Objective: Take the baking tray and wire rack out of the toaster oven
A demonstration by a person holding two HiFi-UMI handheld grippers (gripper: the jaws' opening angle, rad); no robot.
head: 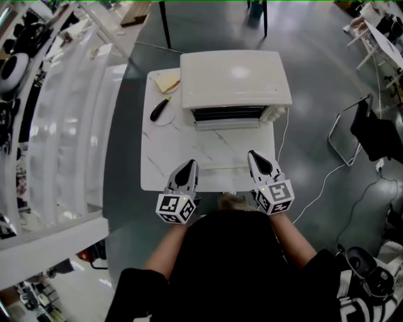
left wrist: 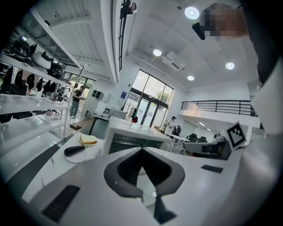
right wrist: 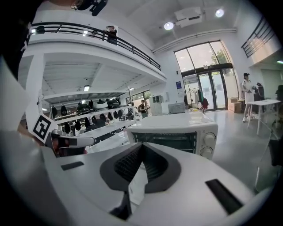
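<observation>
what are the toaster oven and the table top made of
Toaster oven: cream-white casing with a soft sheen, probably painted metal, though plastic can't be ruled out; its door looks like dark glass. Table top: glossy white with faint grey veins, so marble or a marble-look laminate.

One oven (head: 234, 78) is sitting on one table (head: 170, 157), with two knobs (right wrist: 208, 137) showing on its front. Two grippers are hovering over the table's near edge, one left gripper (head: 187, 168) and one right gripper (head: 257, 156), each carrying one marker cube, two cubes in all. Beside the oven one plate (head: 165, 118) is lying with one knife (head: 159, 109) on it, and one piece of bread (head: 167, 81) is lying nearby. One cable (head: 315, 188) is trailing to the floor. One chair (head: 371, 129) is standing to the right. Two people are standing in the background, one by the shelves (right wrist: 142, 107) and one by the doors (right wrist: 246, 90). Four ceiling lights (left wrist: 191, 12) are glowing overhead.
</observation>
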